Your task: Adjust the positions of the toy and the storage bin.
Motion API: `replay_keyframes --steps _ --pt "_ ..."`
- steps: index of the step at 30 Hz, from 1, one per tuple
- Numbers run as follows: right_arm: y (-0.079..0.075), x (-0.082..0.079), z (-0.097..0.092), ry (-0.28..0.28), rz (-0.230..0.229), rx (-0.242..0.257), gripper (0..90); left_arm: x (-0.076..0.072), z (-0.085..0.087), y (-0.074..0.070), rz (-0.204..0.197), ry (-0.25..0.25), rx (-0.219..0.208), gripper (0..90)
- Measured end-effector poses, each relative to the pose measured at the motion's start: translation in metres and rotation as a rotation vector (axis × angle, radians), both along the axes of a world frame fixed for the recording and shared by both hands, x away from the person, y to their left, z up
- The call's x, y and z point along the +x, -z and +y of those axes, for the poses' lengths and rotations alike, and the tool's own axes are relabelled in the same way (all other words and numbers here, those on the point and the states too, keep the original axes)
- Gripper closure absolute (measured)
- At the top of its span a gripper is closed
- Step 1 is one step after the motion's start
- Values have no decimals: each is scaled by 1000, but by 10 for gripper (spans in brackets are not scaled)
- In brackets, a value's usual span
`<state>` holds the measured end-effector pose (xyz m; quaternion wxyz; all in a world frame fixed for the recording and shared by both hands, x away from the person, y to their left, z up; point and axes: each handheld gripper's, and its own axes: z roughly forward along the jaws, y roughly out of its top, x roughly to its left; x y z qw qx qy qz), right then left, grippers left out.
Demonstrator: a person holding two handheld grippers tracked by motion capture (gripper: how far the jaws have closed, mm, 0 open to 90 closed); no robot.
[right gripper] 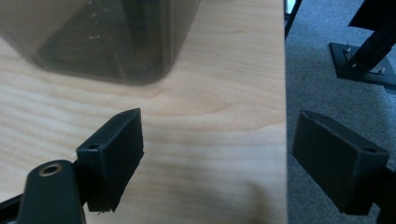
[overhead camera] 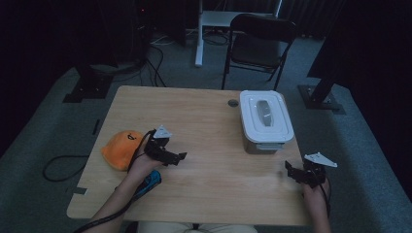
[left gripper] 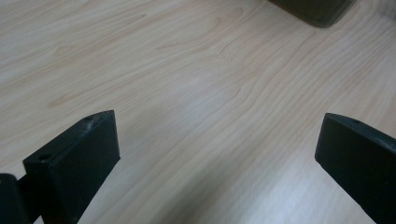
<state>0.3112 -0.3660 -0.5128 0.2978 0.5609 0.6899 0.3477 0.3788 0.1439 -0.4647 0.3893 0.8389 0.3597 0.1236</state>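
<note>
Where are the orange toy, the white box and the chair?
orange toy [overhead camera: 120, 148], high view, middle of its orange body.
white box [overhead camera: 265, 114], high view, on its lid.
chair [overhead camera: 252, 51], high view, on the seat.

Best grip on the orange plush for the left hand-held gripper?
Probably from above. The orange plush lies as a low, soft dome at the table's left edge, just left of the left hand-held gripper, whose jaws stand open. Pinch the raised middle of the dome, jaws across its narrower width; the rounded sides offer no handle or edge.
</note>
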Motion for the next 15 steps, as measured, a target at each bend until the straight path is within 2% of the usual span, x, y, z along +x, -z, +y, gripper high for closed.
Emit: replay_keyframes --steps 3,5,7,11,15 --pt "-1 5 -5 10 4 18 163 4 -14 -1 -27 20 3 5" --pt "-1 9 -7 19 1 16 163 5 -18 -2 -34 26 -1 5" --pt "0 14 -11 33 7 8 163 13 -30 -2 -47 26 -3 5" --pt "3 26 -15 50 26 -13 163 24 -49 4 -31 43 8 5" --pt "1 38 -19 55 18 -4 163 36 -69 14 -10 47 -9 6"
